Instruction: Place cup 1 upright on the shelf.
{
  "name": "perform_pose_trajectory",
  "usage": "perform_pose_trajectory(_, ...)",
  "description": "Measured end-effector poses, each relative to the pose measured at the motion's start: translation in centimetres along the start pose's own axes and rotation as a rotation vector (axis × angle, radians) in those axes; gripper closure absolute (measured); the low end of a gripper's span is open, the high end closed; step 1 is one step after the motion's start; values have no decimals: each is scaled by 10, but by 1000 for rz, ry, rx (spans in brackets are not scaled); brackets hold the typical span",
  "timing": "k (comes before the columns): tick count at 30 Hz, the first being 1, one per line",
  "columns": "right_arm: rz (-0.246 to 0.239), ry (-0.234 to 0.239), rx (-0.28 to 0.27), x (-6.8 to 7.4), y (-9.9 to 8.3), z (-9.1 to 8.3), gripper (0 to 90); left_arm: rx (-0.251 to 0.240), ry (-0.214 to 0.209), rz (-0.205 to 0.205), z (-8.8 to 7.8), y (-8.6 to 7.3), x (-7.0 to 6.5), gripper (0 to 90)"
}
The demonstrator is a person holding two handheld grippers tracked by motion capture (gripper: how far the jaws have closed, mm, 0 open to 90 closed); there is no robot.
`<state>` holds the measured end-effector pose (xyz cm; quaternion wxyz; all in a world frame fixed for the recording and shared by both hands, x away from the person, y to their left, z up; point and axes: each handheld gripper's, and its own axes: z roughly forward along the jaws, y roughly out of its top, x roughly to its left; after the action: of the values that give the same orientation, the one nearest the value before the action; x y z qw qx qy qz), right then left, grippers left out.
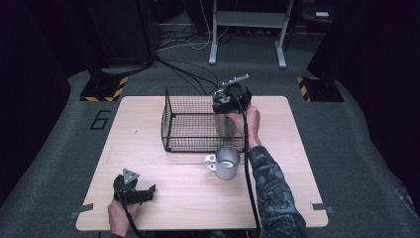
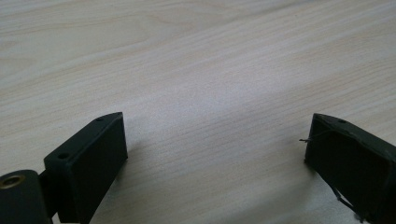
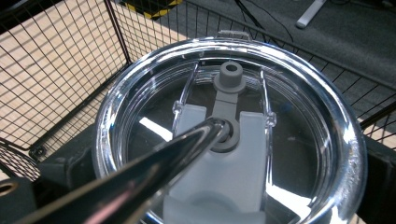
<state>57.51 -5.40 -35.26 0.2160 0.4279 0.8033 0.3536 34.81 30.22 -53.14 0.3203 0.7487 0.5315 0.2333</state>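
Right gripper (image 1: 229,99), seemingly clamped on lidded steel tumbler (image 1: 224,124), lowering it inside wire basket (image 1: 171,119) for storage; left gripper (image 1: 134,191) parked apart, idle.

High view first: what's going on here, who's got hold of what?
A person works at a wooden table with a gripper in each hand. The right gripper is clamped on a steel tumbler with a clear lid and a metal straw, holding it upright at the right end of the wire basket, seemingly inside it. A steel mug stands on the table just in front of the basket. The left gripper rests near the front edge, open and holding nothing.
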Motion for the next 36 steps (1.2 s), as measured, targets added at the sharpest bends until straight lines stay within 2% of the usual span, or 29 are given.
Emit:
perform_pose_trajectory(1, 13, -1, 8, 0, -1, 1, 35, -1, 1, 0, 0, 0, 0, 54)
perform_pose_trajectory(7, 7, 1, 25, -1, -6, 10, 35, -9, 3, -9, 1, 0, -1, 55)
perform_pose_trajectory(10, 26, 0, 43, -1, -9, 14, 35, -9, 3, -9, 1, 0, -1, 54)
perform_pose_trajectory(14, 36, 9, 36, -2, -12, 19, 34, -9, 3, -9, 1, 0, -1, 54)
perform_pose_trajectory(23, 38, -4, 63, -2, -19, 25, 34, -9, 3, -8, 1, 0, -1, 54)
perform_pose_trajectory(32, 60, -6, 54, -4, -24, 23, 32, -9, 4, -8, 1, 0, -1, 54)
perform_pose_trajectory(33, 71, -6, 65, -4, -24, 23, 32, -9, 3, -8, 1, 0, -1, 55)
perform_pose_trajectory(36, 57, 3, 74, -6, -24, 21, 31, -10, 3, -8, 1, 0, -1, 54)
